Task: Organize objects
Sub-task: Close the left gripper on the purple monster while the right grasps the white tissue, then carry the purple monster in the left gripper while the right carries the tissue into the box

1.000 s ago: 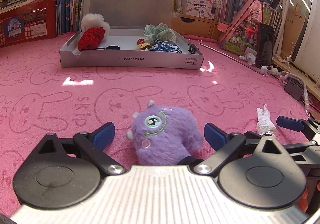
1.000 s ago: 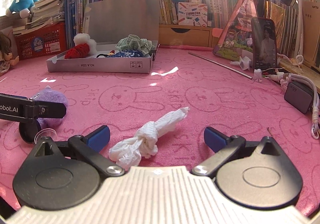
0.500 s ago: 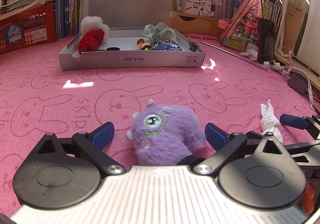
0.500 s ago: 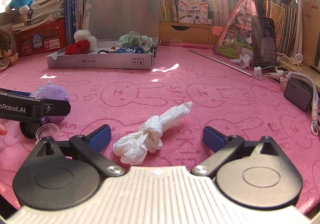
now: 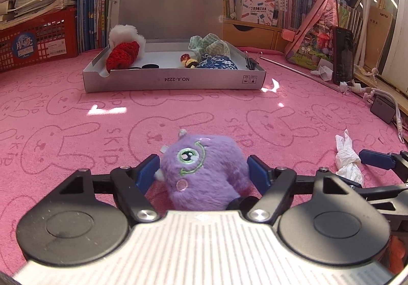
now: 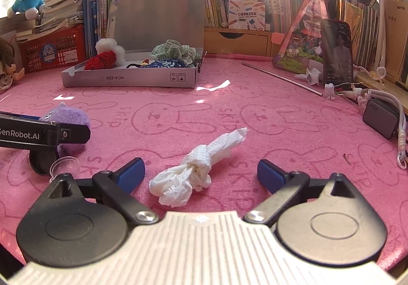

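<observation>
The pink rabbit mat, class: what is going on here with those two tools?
A person is tidying loose things. The left hand-held gripper is closing around a purple plush monster, its pads at the fur. The right hand-held gripper is closing too, not yet touching the knotted white tissue between its jaws. The open grey box behind already holds small items.

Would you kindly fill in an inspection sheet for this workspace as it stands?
Surface: pink bunny-print cloth, sunlit patches.
Job's things: purple plush between the left claw's pads; knotted tissue between the right claw's pads; open grey box already holds a red knitted item and fabric pieces.
Clutter: metal rod, phone.
Grippers: left claw closing against the plush; right claw closing, clear of the tissue.
Cables: white cord with a dark adapter.
Surroundings: books, red basket, stuffed toys.
</observation>
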Demonstrator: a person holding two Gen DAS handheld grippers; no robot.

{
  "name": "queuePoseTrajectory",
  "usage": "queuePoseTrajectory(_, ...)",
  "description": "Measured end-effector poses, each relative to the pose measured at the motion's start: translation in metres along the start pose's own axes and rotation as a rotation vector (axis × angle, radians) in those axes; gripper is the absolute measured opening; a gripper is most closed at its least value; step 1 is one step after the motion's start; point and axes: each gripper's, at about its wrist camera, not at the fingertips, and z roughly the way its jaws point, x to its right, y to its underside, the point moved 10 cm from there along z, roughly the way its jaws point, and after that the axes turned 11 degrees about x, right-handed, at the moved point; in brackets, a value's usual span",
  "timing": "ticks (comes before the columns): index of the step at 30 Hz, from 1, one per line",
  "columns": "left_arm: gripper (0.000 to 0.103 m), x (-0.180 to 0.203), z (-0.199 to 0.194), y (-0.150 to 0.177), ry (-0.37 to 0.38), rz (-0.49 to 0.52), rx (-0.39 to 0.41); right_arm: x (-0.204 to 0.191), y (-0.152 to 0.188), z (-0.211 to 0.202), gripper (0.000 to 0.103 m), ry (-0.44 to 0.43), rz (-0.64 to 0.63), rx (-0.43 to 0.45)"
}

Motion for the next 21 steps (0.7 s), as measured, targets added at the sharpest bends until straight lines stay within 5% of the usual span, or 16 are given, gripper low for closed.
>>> queuePoseTrajectory(17,0.058,-0.006,-0.004,-0.013,-0.008,-0.029,0.037,-0.007,-0.005,-0.010,0.044,-0.046,0.046,0.032)
queuePoseTrajectory(21,0.056,-0.006,-0.005,-0.015,-0.004,-0.029,0.045,-0.006,-0.007,-0.010,0.040,-0.061,0.070,0.027)
